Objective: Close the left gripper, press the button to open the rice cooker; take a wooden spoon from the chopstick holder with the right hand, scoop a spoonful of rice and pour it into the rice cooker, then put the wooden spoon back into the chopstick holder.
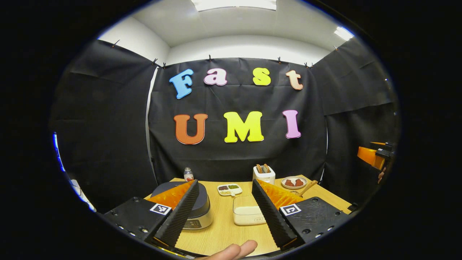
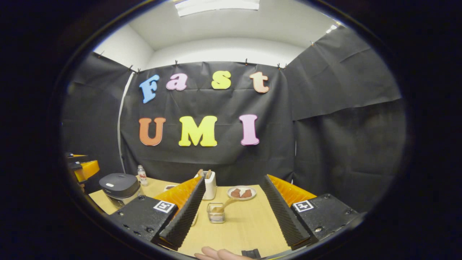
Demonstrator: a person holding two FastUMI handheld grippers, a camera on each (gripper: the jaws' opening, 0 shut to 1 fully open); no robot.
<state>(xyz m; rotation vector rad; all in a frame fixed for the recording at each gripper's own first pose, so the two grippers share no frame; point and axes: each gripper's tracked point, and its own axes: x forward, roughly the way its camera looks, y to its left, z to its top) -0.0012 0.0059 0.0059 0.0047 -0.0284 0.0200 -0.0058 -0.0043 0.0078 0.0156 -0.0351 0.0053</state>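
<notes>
Left gripper view has the rice cooker (image 1: 193,211) low on the left side of the wooden surface (image 1: 223,231), its dark lid down and its button panel facing the camera, so the first step looks not yet begun. The left gripper (image 1: 225,213) hangs above the near edge with its jaws spread wide, one finger crossing in front of the cooker's lid; by my reading they must be pressed together first, so the tip can act as a blunt poker on the button.

Just beside the cooker to the right sits a white lidded box (image 1: 247,215), and behind it a small divided dish (image 1: 229,189) of beans or grains. Farther back stands the white chopstick holder (image 1: 264,174) with wooden handles poking up out of it, upright and easy to pluck from above. A plate (image 1: 294,182) with reddish pieces lies to its right, and a small bottle (image 1: 188,174) stands at the back left.

Right gripper view shows the right gripper (image 2: 232,213) held back from the surface, jaws likewise spread and holding nothing, pointed roughly at the holder, which suits its coming job. Between its fingers stands a small clear cup (image 2: 216,212) with a wooden spoon (image 2: 225,206) leaning out of it. A fingertip (image 2: 216,254) shows at the bottom.
</notes>
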